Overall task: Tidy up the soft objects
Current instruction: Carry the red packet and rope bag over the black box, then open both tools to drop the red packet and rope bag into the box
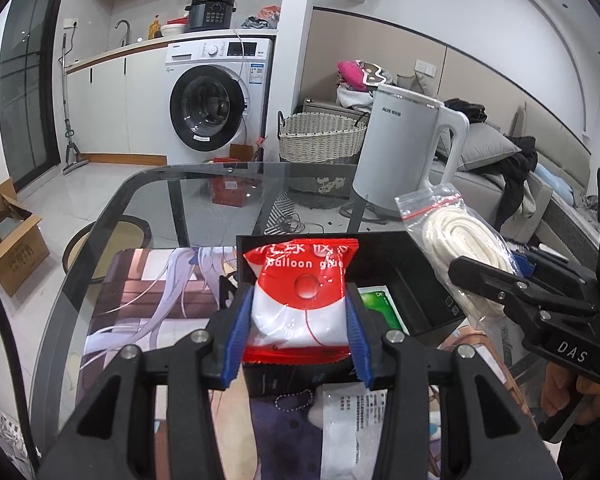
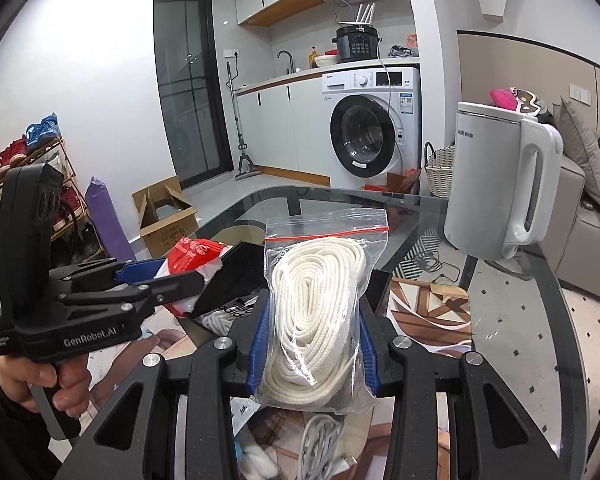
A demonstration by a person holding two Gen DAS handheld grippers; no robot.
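Placing step, prob. Left gripper (image 1: 300, 316) clamps red-white plastic balloon-glue packet (image 1: 300, 292) over open black box (image 1: 420, 280), frame centre. Right gripper (image 2: 310, 344) clamps clear zip bag of white rope (image 2: 316, 312); next: lower, release.

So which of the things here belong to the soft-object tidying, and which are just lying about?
Part of the job:
- red balloon glue packet, gripped by the left gripper
- bagged white rope, gripped by the right gripper
- black box

Just lying about:
- white kettle
- wicker basket
- washing machine
- cardboard box
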